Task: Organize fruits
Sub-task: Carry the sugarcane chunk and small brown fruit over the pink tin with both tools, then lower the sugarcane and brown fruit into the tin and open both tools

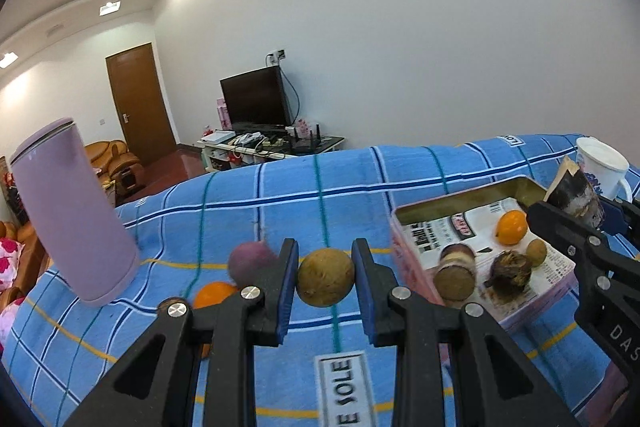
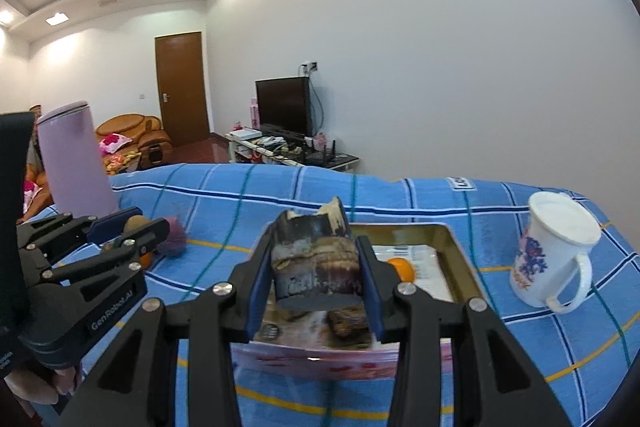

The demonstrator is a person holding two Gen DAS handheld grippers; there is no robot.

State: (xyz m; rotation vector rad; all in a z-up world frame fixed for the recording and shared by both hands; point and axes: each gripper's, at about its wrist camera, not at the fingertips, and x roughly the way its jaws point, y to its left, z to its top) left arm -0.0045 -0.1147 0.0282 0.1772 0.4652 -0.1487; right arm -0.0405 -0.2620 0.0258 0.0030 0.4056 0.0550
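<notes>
My left gripper (image 1: 325,277) stands around a round brown-yellow fruit (image 1: 326,277) over the blue checked cloth (image 1: 280,195); its pads (image 1: 289,279) touch the fruit's sides. A purple fruit (image 1: 250,263) and an orange (image 1: 212,295) lie just left of it. My right gripper (image 2: 318,273) is shut on a dark sugarcane piece (image 2: 316,263) and holds it above the pink tin tray (image 2: 460,267). The tray (image 1: 532,307) holds an orange (image 1: 511,225), a small brown fruit (image 1: 536,251) and dark cane pieces (image 1: 510,273).
A tall lilac tumbler (image 1: 72,211) stands at the left on the cloth. A white mug (image 2: 554,251) with a floral print stands right of the tray. Beyond the cloth are a TV stand, a door and sofas.
</notes>
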